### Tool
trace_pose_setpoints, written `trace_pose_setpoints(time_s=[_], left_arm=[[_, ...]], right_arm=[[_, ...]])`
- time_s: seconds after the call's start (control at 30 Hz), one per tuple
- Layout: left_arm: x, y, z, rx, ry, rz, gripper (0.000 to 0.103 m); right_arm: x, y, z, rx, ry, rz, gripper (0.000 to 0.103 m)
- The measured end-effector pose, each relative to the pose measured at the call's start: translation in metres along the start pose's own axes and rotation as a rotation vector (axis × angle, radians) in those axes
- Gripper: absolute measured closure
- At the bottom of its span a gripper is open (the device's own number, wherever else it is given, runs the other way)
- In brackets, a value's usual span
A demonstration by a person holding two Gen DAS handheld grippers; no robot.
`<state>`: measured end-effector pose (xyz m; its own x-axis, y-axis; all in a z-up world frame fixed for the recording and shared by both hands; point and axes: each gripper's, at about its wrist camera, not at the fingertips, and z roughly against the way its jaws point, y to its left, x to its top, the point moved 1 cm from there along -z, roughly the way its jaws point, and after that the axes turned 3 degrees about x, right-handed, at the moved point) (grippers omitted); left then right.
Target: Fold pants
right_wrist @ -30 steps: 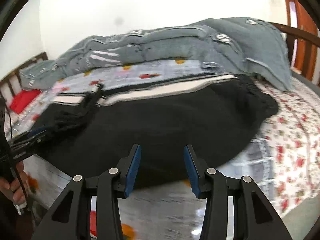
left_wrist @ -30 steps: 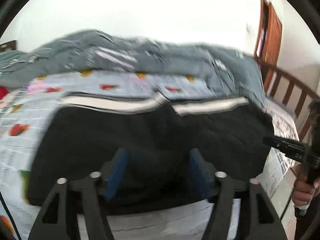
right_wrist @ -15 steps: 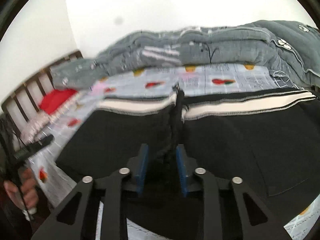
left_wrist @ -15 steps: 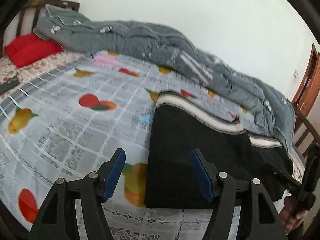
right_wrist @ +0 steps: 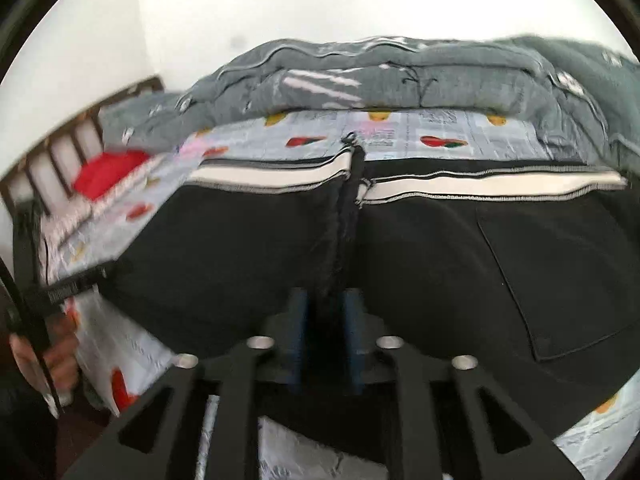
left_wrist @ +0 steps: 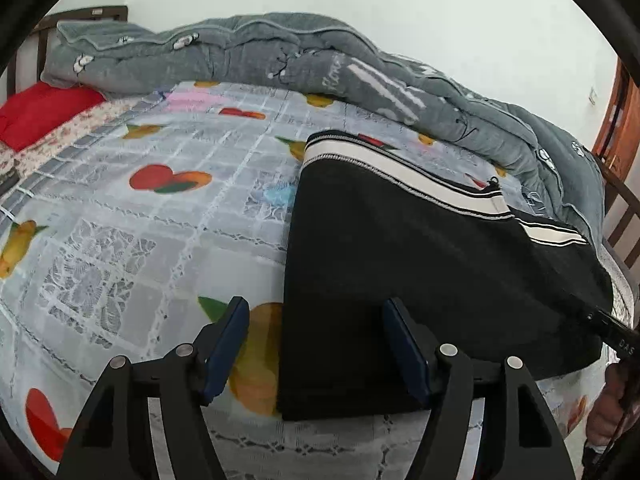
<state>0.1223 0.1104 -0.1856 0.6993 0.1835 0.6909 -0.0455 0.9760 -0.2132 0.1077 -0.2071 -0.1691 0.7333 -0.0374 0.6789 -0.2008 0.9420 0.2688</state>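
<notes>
Black pants (left_wrist: 400,264) with a white side stripe lie folded on the fruit-print bedspread (left_wrist: 160,208). My left gripper (left_wrist: 316,344) is open, hovering over the near left corner of the pants, holding nothing. In the right wrist view the pants (right_wrist: 460,264) fill the middle, with a raised vertical ridge of black cloth running away from me. My right gripper (right_wrist: 325,320) is shut on that ridge of the pants near the front edge. The right gripper's tip also shows in the left wrist view (left_wrist: 612,330), at the pants' right edge.
A crumpled grey quilt (left_wrist: 280,56) lies along the far side of the bed. A red pillow (left_wrist: 40,112) sits at the left by the wooden headboard (right_wrist: 60,152). A wooden footboard rail (left_wrist: 624,216) and door are at the right.
The left gripper let go of the pants, drew back and now hovers open over their left corner. The right gripper closed on a ridge of the black cloth.
</notes>
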Motion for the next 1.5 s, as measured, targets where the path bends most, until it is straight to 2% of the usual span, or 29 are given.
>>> trace_pose_setpoints(time_s=[0.1,0.17,0.2,0.23,0.33,0.4,0.47,0.57,0.6,0.7,0.87,0.93,1.03,1.1,1.17,1.2,1.27,1.33,1.43,1.5], left_arm=[[-0.003,0.000,0.000,-0.014,-0.012,0.010,0.035],[-0.006,0.000,0.002,-0.021,-0.012,0.001,0.035],[-0.006,0.000,0.003,-0.022,-0.012,-0.004,0.035],[-0.007,0.001,0.004,-0.026,-0.011,-0.011,0.035],[-0.008,0.004,0.012,-0.042,-0.019,-0.029,0.035],[-0.007,0.005,0.014,-0.049,-0.026,-0.038,0.035],[-0.005,0.004,0.010,-0.040,-0.013,-0.046,0.035],[-0.005,0.000,0.007,-0.029,-0.011,-0.055,0.035],[-0.006,-0.001,0.007,-0.025,-0.015,-0.062,0.034],[-0.011,-0.003,0.002,-0.001,-0.021,-0.083,0.029],[-0.013,-0.002,0.004,-0.009,-0.030,-0.067,0.028],[-0.014,-0.002,0.005,-0.014,-0.029,-0.070,0.028],[-0.015,-0.002,0.006,-0.018,-0.030,-0.083,0.028],[-0.016,-0.001,0.007,-0.019,-0.030,-0.091,0.028],[-0.017,0.000,0.009,-0.021,-0.030,-0.095,0.028],[-0.017,0.001,0.009,-0.024,-0.030,-0.093,0.028],[-0.016,0.001,0.009,-0.027,-0.030,-0.095,0.028],[-0.014,-0.001,0.011,-0.029,-0.036,-0.101,0.028],[-0.013,0.000,0.016,-0.038,-0.052,-0.091,0.028],[-0.014,0.001,0.017,-0.039,-0.048,-0.086,0.028]], right_arm=[[0.003,-0.007,-0.031,0.073,0.070,-0.073,0.065],[0.005,-0.002,-0.038,0.064,0.059,-0.059,0.066],[0.008,0.002,-0.040,0.050,0.067,-0.031,0.077],[0.011,0.003,-0.037,0.057,0.063,-0.028,0.082],[0.017,-0.005,-0.006,0.153,-0.032,-0.077,0.084],[0.011,-0.004,-0.008,0.128,-0.010,-0.064,0.084],[-0.001,0.000,-0.028,0.062,0.071,-0.030,0.079],[-0.007,0.009,-0.019,0.040,0.051,0.073,0.070],[-0.004,0.009,-0.013,0.039,0.049,0.083,0.064],[0.015,0.000,0.005,0.046,-0.020,0.064,0.057],[0.059,-0.003,-0.019,-0.028,-0.003,0.100,0.056],[0.068,-0.001,-0.036,-0.018,0.041,0.114,0.070],[0.069,0.005,-0.068,-0.050,0.134,0.162,0.081],[0.066,0.009,-0.075,-0.083,0.140,0.195,0.091],[0.068,0.006,-0.059,-0.053,0.074,0.185,0.094],[0.071,-0.001,-0.050,-0.033,0.039,0.135,0.096],[0.070,-0.010,-0.054,-0.029,0.064,0.085,0.096],[0.063,-0.012,-0.072,-0.066,0.135,0.108,0.095],[0.062,-0.009,-0.054,-0.083,0.106,0.108,0.091],[0.058,-0.008,-0.027,-0.071,0.037,0.074,0.091]])
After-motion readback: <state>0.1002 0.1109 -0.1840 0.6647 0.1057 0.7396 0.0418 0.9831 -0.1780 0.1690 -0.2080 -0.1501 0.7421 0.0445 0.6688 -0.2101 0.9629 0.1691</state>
